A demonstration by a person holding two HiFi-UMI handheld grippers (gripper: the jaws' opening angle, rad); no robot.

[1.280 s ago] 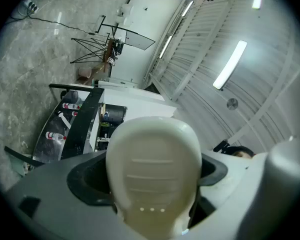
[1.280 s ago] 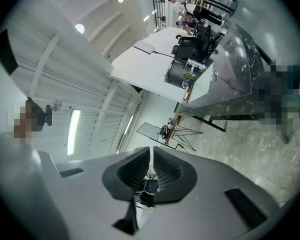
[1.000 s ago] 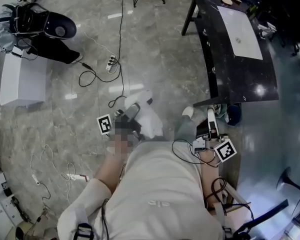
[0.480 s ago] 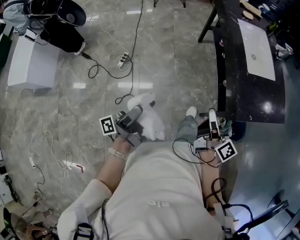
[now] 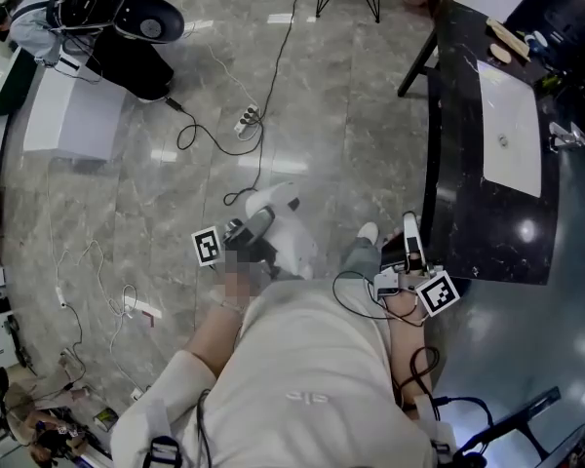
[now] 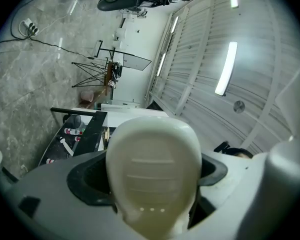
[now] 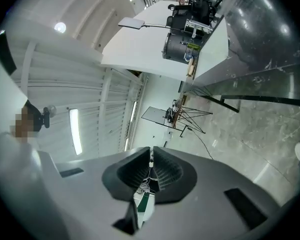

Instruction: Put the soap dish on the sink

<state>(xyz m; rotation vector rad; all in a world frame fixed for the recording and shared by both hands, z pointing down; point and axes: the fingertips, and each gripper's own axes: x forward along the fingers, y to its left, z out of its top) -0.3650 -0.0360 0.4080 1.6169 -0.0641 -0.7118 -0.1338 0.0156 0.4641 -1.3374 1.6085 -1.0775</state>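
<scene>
- The left hand-held gripper (image 5: 262, 218) is clamped on the cream soap dish (image 6: 153, 171), which fills the space between its jaws.
- The right hand-held gripper (image 7: 151, 170) has its jaws pressed together.
- The white sink (image 5: 512, 130), set in the dark surface (image 5: 458, 178), is well apart from the dish.

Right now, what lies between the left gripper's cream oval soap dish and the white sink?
Head view: from soap dish to sink, bare grey marble floor, then black countertop edge.

1 soap dish (image 6: 152, 154), 1 sink (image 5: 512, 130), 1 pwr strip (image 5: 247, 119), left claw (image 6: 150, 176) & right claw (image 7: 151, 170) (2).
</scene>
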